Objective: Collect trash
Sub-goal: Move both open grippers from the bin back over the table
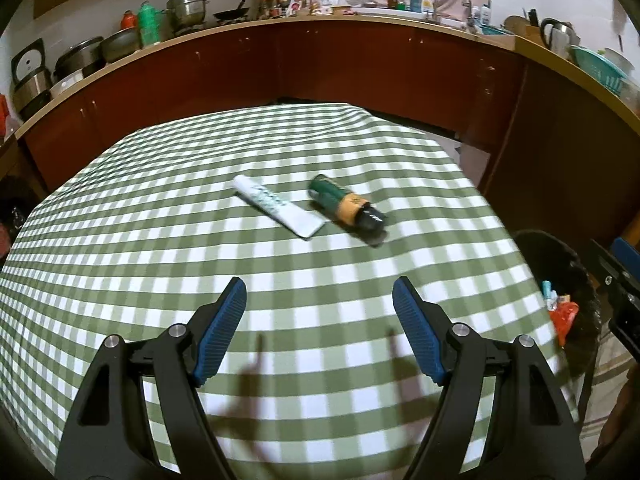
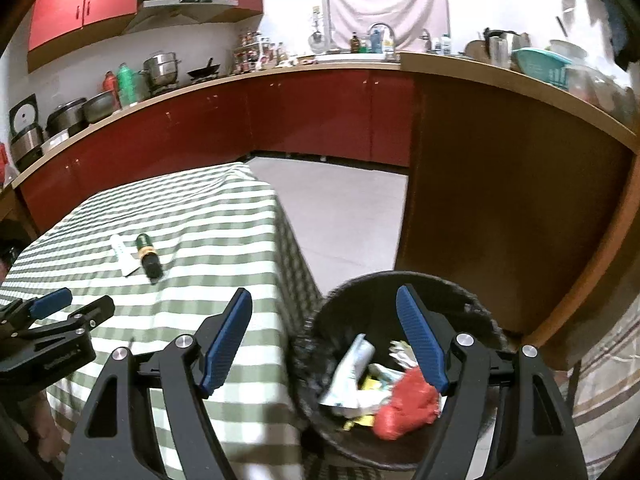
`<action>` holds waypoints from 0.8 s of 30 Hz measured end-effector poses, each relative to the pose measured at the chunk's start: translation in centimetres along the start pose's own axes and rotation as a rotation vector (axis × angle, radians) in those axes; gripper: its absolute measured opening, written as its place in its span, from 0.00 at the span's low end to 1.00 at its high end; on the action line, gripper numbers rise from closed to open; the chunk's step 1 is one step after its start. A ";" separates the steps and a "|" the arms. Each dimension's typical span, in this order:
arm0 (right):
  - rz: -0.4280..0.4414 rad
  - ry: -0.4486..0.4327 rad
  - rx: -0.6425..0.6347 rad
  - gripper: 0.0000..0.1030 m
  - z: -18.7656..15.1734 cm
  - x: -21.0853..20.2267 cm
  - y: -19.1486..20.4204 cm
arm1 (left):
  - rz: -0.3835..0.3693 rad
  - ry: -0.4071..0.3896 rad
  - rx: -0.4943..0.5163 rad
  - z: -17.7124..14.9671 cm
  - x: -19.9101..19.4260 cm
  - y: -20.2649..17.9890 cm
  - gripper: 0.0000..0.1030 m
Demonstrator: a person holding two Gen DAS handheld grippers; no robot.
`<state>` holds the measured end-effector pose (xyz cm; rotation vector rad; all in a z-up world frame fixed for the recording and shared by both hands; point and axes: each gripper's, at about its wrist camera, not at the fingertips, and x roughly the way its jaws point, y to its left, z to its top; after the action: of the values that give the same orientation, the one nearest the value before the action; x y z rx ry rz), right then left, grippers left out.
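A white tube [image 1: 276,206] and a green and yellow bottle with a dark cap [image 1: 347,203] lie side by side on the green checked tablecloth [image 1: 160,240]. My left gripper [image 1: 320,300] hovers open over the cloth, short of both, with nothing between its blue pads. My right gripper [image 2: 325,312] stands open above the black bin [image 2: 472,300], which holds a white tube, a red wrapper [image 2: 404,404] and other scraps. From the right wrist view the tube [image 2: 122,256] and bottle [image 2: 149,258] lie far left, and the left gripper [image 2: 68,304] shows at the left edge.
The bin [image 1: 560,264] stands off the table's right edge, on the floor. Red kitchen cabinets [image 2: 320,116] with a crowded counter run behind. A brown counter side panel [image 2: 500,200] rises just beyond the bin. Pale floor lies between table and cabinets.
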<state>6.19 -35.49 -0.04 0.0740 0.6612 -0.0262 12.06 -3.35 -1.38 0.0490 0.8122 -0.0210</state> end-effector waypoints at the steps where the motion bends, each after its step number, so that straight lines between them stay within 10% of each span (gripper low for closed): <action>1: 0.008 0.002 -0.006 0.70 0.2 0.3 0.5 | 0.005 0.001 -0.005 0.2 0.2 0.4 0.72; 24: 0.103 0.060 -0.037 0.70 3.3 5.7 4.5 | 0.058 0.061 -0.037 4.2 6.9 2.6 0.72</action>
<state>12.90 -31.25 -0.71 0.0736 0.7169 0.0880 19.93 -0.96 -3.36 0.0379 0.8716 0.0507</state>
